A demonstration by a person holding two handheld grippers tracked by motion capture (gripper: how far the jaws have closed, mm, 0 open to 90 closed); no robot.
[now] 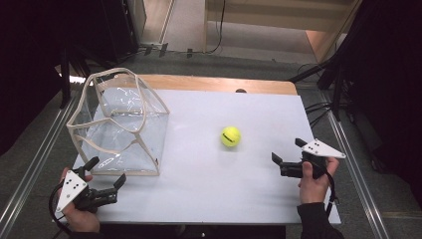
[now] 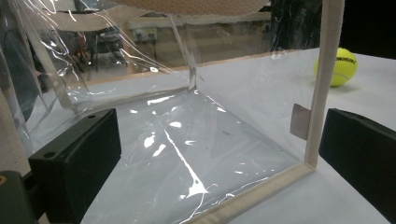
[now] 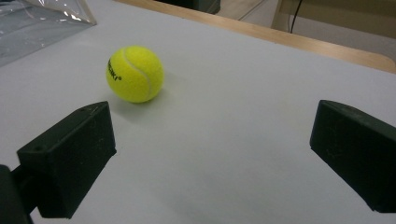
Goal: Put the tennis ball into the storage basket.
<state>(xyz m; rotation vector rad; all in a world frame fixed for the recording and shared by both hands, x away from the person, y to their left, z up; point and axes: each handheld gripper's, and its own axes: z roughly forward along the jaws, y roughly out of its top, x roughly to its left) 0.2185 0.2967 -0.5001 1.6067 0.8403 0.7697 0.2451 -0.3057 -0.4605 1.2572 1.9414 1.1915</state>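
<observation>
- The tennis ball [image 1: 231, 136] lies on the white surface [image 1: 209, 184], right of centre, touched by nothing.
- The clear plastic bag [image 1: 119, 124] with beige trim stands at the left, its mouth up and partly sagging; nothing lies inside it.
- The right gripper [image 1: 287, 158] hovers near the right edge, pointed toward the ball, with its jaws spread wide and empty; in the right gripper view the ball [image 3: 135, 73] sits ahead and to the left of the gap between them.
- The left gripper [image 1: 105, 178] is held just in front of the bag's near wall, its jaws wide and gripping nothing; in the left gripper view the bag's beige corner seam [image 2: 322, 88] stands between them.
- Judged from this, the work looks barely begun: the ball is not yet grasped, and lifting it and dropping it into the bag remain.
</observation>
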